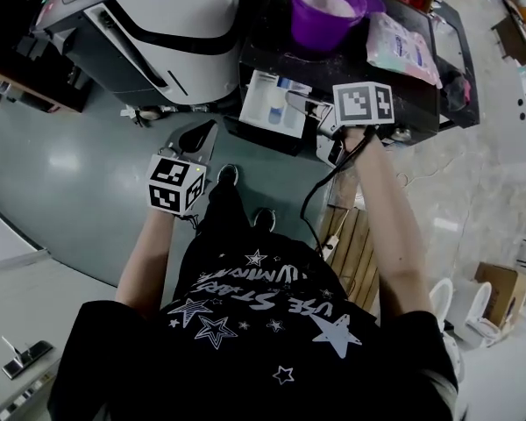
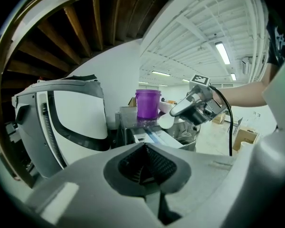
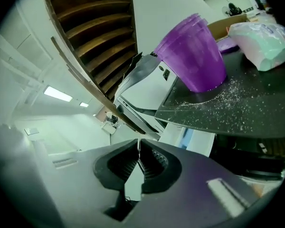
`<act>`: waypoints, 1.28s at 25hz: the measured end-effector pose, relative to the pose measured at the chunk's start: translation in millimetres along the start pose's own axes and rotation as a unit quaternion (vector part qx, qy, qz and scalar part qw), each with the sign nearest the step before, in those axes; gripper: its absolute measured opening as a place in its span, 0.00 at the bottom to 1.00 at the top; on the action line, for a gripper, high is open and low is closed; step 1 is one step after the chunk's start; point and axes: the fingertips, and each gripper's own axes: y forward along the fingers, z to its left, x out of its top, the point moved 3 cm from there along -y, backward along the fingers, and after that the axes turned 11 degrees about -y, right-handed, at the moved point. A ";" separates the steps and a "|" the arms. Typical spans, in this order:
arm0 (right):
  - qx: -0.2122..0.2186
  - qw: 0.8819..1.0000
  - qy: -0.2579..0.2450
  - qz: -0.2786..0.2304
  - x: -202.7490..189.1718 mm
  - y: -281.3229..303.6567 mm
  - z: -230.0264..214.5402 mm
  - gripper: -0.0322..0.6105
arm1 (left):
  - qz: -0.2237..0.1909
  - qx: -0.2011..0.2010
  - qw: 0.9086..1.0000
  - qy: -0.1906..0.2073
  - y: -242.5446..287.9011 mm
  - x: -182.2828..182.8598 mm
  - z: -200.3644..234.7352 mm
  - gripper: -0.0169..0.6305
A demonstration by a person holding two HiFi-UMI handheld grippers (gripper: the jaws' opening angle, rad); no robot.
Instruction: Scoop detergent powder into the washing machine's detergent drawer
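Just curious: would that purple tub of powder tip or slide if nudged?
The purple tub is probably weighty, as white powder lies in it. Wider at rim than base, it might tip if pushed high. Spilled grains on the dark top may let it slide.

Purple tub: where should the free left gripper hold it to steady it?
On the purple tub, probably the near rim, pinched from above, one jaw inside: it stands upright, open-topped, and looks too wide to span. The left gripper is shut.
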 end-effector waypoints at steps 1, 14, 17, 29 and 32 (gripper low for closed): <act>-0.004 1.000 -0.005 0.001 -2.3 3.2 0.2 0.11 | 0.001 0.001 1.000 -0.001 -0.8 -1.5 -0.6 0.03; -0.109 0.984 -0.142 0.023 -3.3 38.5 -3.1 0.11 | 0.005 -0.001 1.000 0.003 2.1 0.0 12.5 0.03; -0.120 0.974 -0.186 0.035 -8.3 48.5 -4.0 0.11 | 0.008 -0.004 1.000 0.004 3.8 0.9 18.4 0.03; -0.156 0.928 -0.329 0.082 -26.3 69.6 -4.3 0.11 | 0.021 -0.012 1.000 0.010 9.0 0.2 28.7 0.03; -0.163 0.910 -0.369 0.093 -28.6 71.0 -3.8 0.11 | 0.023 -0.013 1.000 0.013 9.5 -0.1 28.1 0.03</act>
